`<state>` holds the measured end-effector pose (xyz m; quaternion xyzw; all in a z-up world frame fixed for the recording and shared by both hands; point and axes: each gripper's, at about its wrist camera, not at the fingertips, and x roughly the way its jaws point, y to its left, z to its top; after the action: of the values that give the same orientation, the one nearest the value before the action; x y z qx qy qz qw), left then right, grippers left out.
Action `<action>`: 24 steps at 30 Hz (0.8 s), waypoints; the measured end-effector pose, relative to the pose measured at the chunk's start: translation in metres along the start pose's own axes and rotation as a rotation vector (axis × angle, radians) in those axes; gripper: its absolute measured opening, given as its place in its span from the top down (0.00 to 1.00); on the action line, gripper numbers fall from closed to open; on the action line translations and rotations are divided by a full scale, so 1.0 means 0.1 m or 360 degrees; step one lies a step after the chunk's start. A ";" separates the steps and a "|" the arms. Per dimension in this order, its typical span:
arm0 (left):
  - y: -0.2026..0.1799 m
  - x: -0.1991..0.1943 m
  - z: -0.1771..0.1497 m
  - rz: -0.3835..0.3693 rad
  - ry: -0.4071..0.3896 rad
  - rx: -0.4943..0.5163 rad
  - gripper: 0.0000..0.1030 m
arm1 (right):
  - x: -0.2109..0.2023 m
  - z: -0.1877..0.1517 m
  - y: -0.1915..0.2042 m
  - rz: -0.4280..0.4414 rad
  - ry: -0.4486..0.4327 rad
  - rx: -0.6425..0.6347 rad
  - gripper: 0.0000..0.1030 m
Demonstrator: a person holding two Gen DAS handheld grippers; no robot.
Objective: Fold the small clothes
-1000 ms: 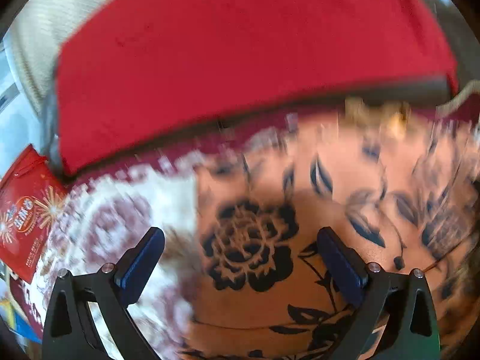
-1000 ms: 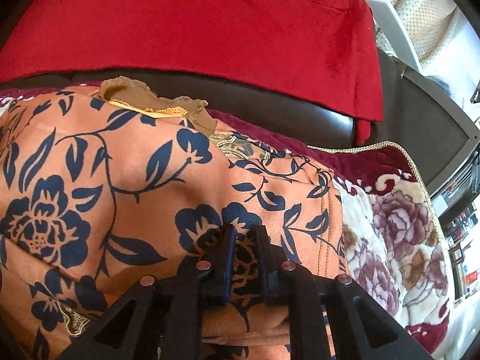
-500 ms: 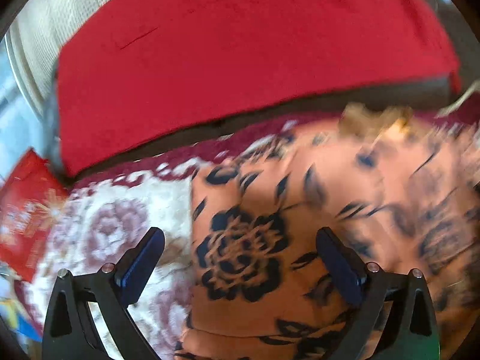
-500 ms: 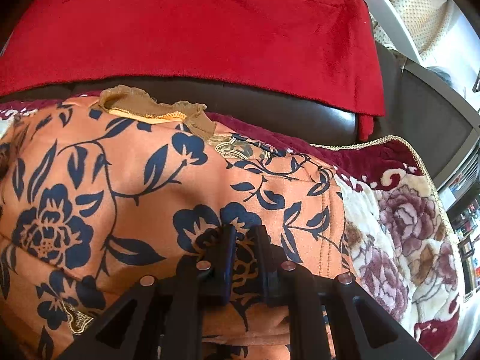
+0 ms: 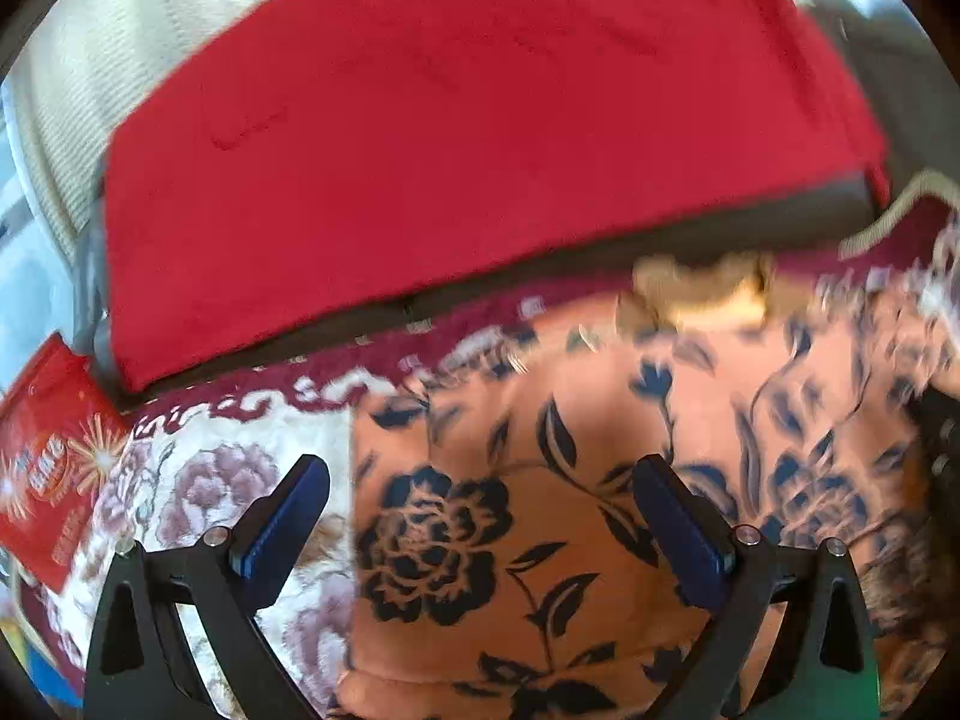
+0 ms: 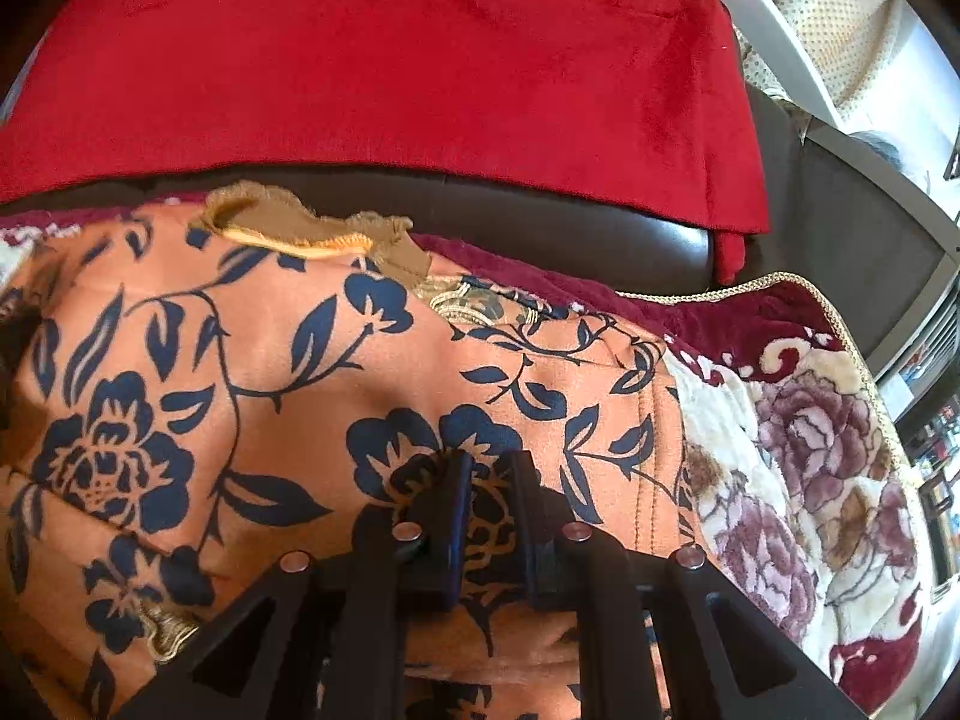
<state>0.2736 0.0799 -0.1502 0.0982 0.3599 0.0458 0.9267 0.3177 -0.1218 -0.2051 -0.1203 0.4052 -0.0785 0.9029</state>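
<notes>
While my right tongs (image 6: pixel 486 468) stay low over the orange flowered garment (image 6: pixel 252 360), their two dark fingers are pressed nearly together and pinching a ridge of that cloth between them. That garment, orange with navy blossoms and leaves, lies spread on the plush rose-patterned blanket (image 6: pixel 810 450) that covers the sofa seat; its brown frilled collar (image 6: pixel 300 222) sits at the far edge, just beside the dark leather sofa back (image 6: pixel 540 222). Over that back hangs a red throw (image 6: pixel 390 60), filling the far part of both views. On my left, the left tongs (image 5: pixel 480 516) are spread wide, blue pads (image 5: pixel 282 528) well apart, nothing between them; they hang above the garment's left edge, one finger over the blanket and the other over a big navy flower (image 5: pixel 432 540). Much of this left view is blurred. At the far left a red printed packet (image 5: pixel 48 456) lies at the blanket's edge, near the sofa's corner.
</notes>
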 end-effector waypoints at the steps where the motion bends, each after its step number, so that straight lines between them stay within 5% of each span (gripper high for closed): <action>1: 0.07 -0.05 0.00 0.0047 -0.0007 -0.0029 0.02 | -0.06 -0.02 -0.06 0.0027 -0.0020 0.0027 0.84; 3: 0.14 -0.04 -0.09 0.0086 0.0038 -0.0006 0.02 | -0.17 -0.06 -0.17 0.0060 -0.0048 0.0089 0.84; 5: 0.06 0.28 -0.32 0.0047 0.0324 0.0179 0.02 | -0.23 -0.11 -0.29 0.0109 -0.0040 0.0149 0.84; 9: 0.30 0.07 -0.40 -0.0026 0.0285 -0.0031 0.02 | -0.11 -0.29 -0.49 0.0263 0.0119 0.0222 0.83; 12: 0.43 -0.49 -0.58 0.0048 0.0009 -0.0074 0.02 | -0.35 -0.41 -0.61 0.0228 0.0017 0.0263 0.83; 16: 0.46 -0.97 -0.85 0.0178 -0.0133 -0.0003 0.02 | -0.78 -0.64 -0.57 0.0200 -0.0131 0.0191 0.83; 24: 0.48 -1.56 -1.17 0.0120 -0.0156 -0.0010 0.02 | -1.53 -0.87 -0.19 0.0168 -0.0175 -0.0008 0.82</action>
<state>0.0787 0.1196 -0.1215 0.1109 0.3099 0.0771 0.9411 0.1508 -0.1169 -0.1468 -0.1051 0.3610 -0.0232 0.9263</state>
